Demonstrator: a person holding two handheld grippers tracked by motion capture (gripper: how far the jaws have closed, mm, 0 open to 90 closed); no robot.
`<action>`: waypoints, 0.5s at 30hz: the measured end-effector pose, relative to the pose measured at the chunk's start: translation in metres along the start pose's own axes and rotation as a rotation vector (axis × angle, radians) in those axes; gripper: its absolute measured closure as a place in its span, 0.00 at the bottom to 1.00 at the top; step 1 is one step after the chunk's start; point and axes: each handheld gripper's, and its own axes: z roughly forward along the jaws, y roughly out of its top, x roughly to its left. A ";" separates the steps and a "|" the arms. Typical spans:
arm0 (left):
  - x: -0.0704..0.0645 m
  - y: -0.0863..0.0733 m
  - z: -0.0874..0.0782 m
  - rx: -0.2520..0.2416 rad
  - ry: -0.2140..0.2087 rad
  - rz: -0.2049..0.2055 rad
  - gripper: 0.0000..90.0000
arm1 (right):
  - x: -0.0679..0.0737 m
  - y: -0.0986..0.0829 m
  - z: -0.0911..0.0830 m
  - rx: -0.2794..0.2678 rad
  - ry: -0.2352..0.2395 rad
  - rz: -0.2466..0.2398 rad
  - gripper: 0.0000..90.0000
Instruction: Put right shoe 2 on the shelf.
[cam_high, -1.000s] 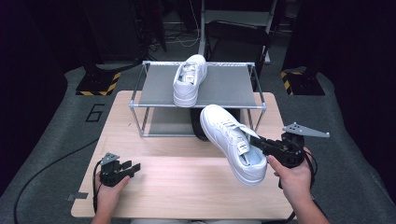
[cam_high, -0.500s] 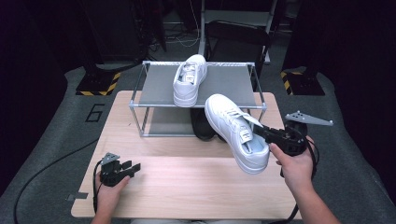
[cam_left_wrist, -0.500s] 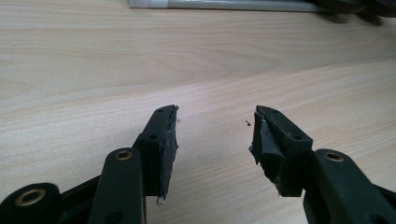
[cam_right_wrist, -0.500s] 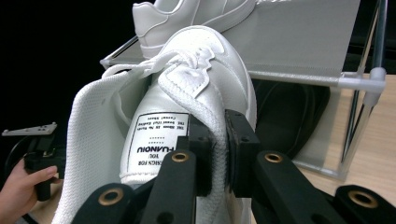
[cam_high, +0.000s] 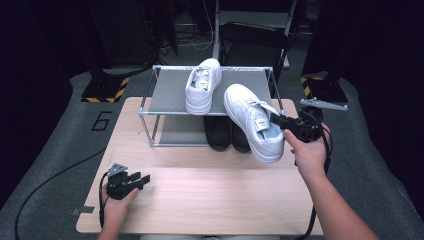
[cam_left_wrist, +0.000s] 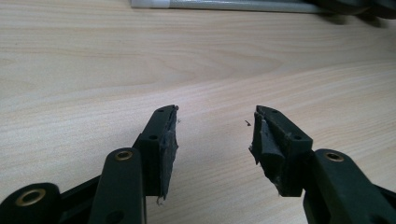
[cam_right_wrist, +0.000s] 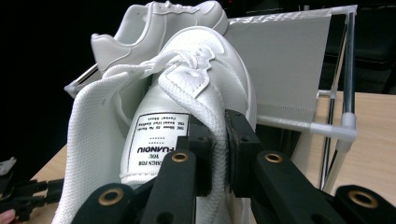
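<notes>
Since 1.0 s ago: my R gripper (cam_high: 276, 120) w/ held white sneaker (cam_high: 252, 121) has gone up and fwd toward the rack; sneaker toe now overlaps the top shelf's front edge in high view. L gripper (cam_high: 141, 178) unchanged, same spot.

Item 1 – held white sneaker: off the table, toe pointing away and left, heel toward me. In R gripper view (cam_right_wrist: 219, 154) jaws are clamped tight on the collar/side wall (cam_right_wrist: 196, 93) next to the tongue label; fabric pinched between pads, no gap.

Item 2 – second white sneaker (cam_high: 202, 86): flat on top shelf, left-centre, toe away from me. Just beside the held one; can't tell if they touch.

Item 3 – rack (cam_high: 145, 100): metal frame, two grey shelves, at far side of table.

Item 4 – black shoes (cam_high: 219, 135): pair on lower shelf, partly hidden under held sneaker.

Item 5 – L gripper: near-left of table (cam_high: 210, 195), resting low in my hand. L gripper view (cam_left_wrist: 215, 135) shows jaws spread wide apart, nothing between them, bare wood below.
</notes>
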 end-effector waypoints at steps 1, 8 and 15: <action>0.000 0.000 0.000 0.001 0.003 0.005 0.55 | -0.001 0.002 0.003 0.001 -0.005 -0.002 0.92; 0.001 -0.001 0.000 -0.006 0.005 -0.011 0.55 | -0.007 0.020 0.027 0.010 -0.047 0.014 0.92; 0.002 0.000 0.000 0.000 -0.001 -0.018 0.55 | -0.013 0.035 0.051 0.002 -0.090 0.030 0.92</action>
